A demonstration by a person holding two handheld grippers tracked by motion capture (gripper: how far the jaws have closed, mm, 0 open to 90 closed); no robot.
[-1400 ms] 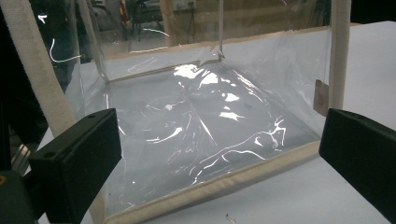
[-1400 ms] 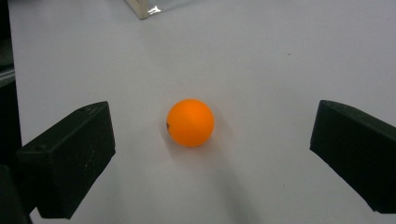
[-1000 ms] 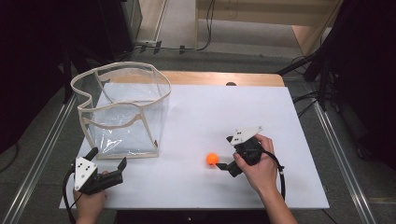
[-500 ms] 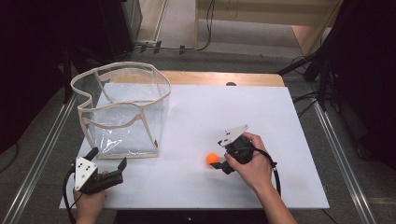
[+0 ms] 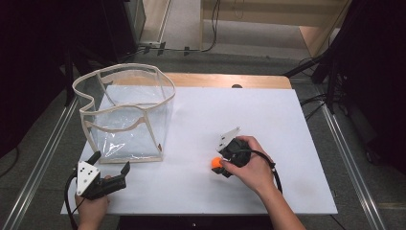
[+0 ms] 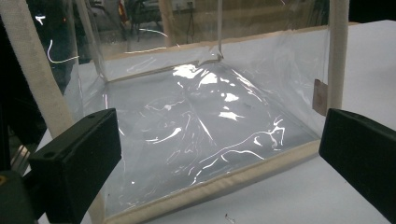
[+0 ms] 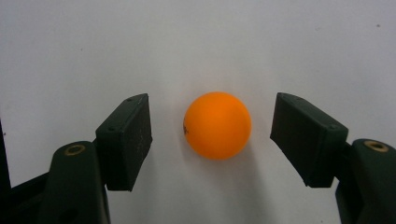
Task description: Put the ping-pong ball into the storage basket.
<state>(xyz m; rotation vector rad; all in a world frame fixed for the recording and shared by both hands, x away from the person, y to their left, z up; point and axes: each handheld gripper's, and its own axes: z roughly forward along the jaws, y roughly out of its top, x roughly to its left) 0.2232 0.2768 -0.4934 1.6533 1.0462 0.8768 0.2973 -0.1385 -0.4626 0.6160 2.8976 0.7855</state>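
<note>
Tongs (image 6: 219,158) wide apart — clear bag (image 6: 205,116) ahead on table (image 6: 369,65).

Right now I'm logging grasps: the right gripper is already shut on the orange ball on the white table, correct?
Not quite. In the right gripper view the right gripper is open, its jaws on either side of the orange ball with gaps showing. The ball does sit on the white table.

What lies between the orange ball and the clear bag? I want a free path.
Only bare white table separates orange ball from clear bag, per the high view.

White-topped table (image 5: 268,115) with wooden far edge, grey floor (image 5: 184,24) beyond — dark surroundings, trailing cables (image 5: 311,103)
</note>
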